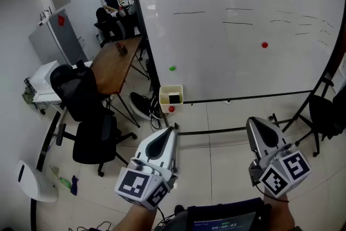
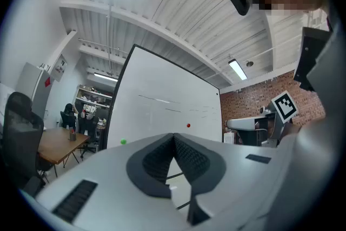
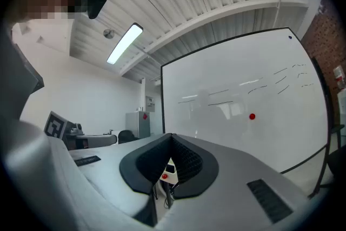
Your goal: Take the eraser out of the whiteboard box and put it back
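The left gripper [image 1: 167, 130] and right gripper [image 1: 253, 123] are held level, jaws pressed together, empty. The eraser [image 1: 174, 98] is seen inside the whiteboard box [image 1: 164, 106].

The two-jaw right gripper [image 3: 172, 139] has its black ribbed pads shut tip to tip, with nothing caught between them. Through the little gap beneath the tips peeks a small cream box [image 3: 168, 171], red dot on its front. Behind stands the large white whiteboard [image 3: 232, 132], a round red magnet [image 3: 252, 116] stuck on it, faint dark pen strokes above. Far left, a grey metal cabinet [image 3: 135, 123].
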Motion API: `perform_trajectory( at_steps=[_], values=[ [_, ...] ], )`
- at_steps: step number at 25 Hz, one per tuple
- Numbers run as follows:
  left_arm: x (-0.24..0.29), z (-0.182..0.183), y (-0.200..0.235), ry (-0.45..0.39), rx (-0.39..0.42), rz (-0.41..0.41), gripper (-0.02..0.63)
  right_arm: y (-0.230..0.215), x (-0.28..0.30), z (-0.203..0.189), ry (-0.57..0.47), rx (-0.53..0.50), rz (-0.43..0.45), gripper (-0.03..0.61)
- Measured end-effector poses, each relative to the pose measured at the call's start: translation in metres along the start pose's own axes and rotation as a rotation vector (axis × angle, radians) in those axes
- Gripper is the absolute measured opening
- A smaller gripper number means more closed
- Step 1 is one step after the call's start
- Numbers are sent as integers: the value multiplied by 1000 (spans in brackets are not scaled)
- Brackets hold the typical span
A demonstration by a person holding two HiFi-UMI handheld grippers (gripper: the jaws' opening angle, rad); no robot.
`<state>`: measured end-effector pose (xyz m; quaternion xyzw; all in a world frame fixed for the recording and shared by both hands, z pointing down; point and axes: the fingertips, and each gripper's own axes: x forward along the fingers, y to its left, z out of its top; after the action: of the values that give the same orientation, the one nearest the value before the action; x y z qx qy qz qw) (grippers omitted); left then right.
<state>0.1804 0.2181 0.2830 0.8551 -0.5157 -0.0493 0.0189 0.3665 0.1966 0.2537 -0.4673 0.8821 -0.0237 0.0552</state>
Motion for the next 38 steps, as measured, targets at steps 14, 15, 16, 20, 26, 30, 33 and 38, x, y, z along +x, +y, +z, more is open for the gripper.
perform_trajectory(
  at_steps=[14,15,16,20,26,30,33,38],
  values=[
    [-18,5,84,31,-39,11,29,51,70,-9,8,-9,-13,23],
    [-21,4,94,27,-36,2,29,57,78,-10,6,-9,-16,23],
    [-23,5,103,16,-30,-10,29,63,85,-11,4,-8,-20,23],
    [-23,11,131,-14,-5,-50,29,80,112,-15,-4,-11,-41,23],
    [-4,8,167,-10,-19,-63,29,89,159,-22,8,0,-21,23],
    [29,7,193,-20,-20,-46,29,79,200,-24,5,-11,25,23],
    [55,8,207,-18,-22,-26,29,62,232,-27,15,-4,59,23],
    [107,17,225,-20,11,12,29,28,282,-26,13,17,127,23]
  ],
)
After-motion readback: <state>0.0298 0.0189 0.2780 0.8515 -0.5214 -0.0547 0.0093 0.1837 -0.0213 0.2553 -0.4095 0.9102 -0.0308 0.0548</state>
